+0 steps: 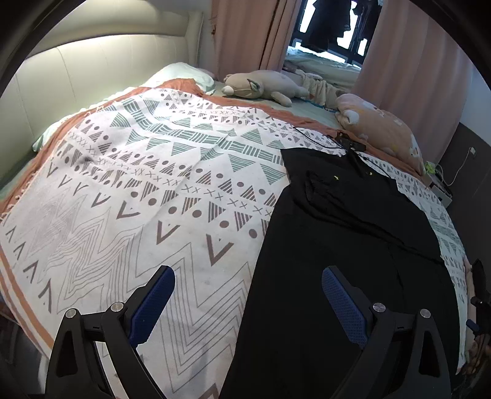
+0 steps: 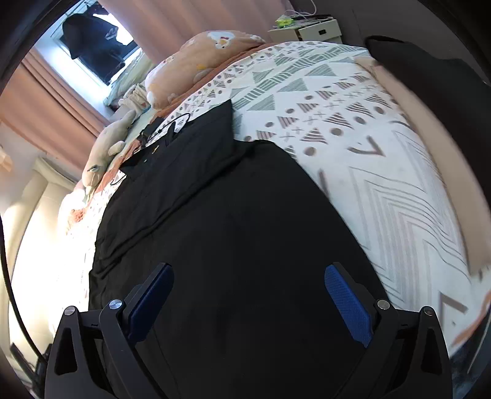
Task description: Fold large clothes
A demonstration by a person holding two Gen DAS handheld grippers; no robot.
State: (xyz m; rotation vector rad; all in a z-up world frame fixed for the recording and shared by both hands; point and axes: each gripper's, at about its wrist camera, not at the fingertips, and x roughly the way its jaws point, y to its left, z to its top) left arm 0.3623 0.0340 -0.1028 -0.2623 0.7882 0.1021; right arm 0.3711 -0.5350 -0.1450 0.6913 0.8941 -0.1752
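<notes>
A large black garment (image 1: 343,245) lies spread on the patterned bedspread (image 1: 138,190), reaching from the bed's near edge toward the pillows. My left gripper (image 1: 248,282) is open and empty, hovering above the garment's left edge near the bed's front. In the right wrist view the same black garment (image 2: 239,239) fills the middle of the frame. My right gripper (image 2: 248,282) is open and empty just above the garment's lower part. The right view is blurred at its right side.
A beige plush toy (image 1: 264,84) and an orange plush pillow (image 1: 383,129) lie at the head of the bed. A black cable and small device (image 1: 349,142) rest by the garment's far end. A nightstand (image 2: 310,27) stands beside the bed. Pink curtains (image 1: 245,33) hang behind.
</notes>
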